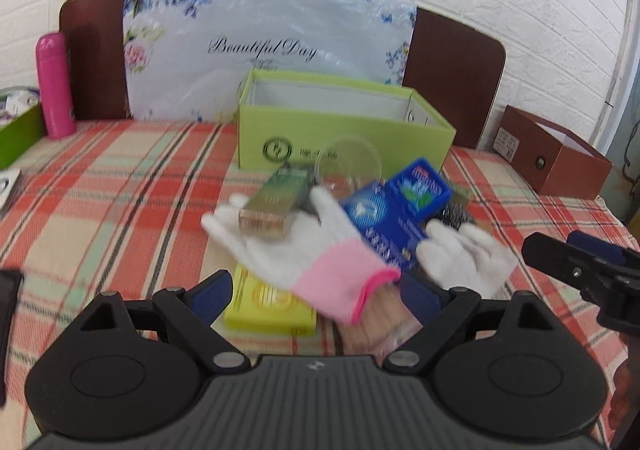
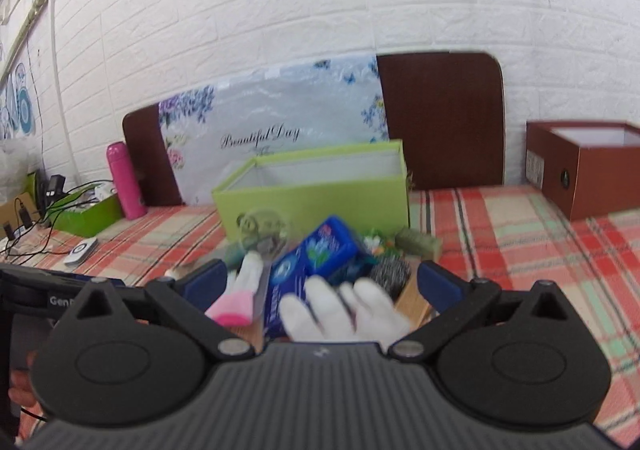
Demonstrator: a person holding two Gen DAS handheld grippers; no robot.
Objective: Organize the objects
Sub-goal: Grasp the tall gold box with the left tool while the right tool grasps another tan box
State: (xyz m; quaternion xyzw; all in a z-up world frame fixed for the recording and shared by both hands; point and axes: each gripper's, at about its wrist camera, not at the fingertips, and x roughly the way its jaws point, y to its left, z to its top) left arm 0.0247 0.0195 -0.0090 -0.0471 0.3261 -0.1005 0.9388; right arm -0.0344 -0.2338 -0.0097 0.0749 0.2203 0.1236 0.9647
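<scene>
Left gripper (image 1: 316,292) and right gripper (image 2: 320,286) spread wide, gripping nothing; gloved hands (image 1: 296,246) perhaps arranging boxes beside green box (image 1: 344,130).

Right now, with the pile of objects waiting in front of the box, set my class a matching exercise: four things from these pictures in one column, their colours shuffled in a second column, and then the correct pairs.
Things
1. open box behind the pile
2. thermos bottle standing at the far left
3. empty box at the far right
4. toothpaste carton in the pile

Colours
A. blue
B. reddish brown
C. light green
D. pink

Pairs: 1-C, 2-D, 3-B, 4-A
</scene>
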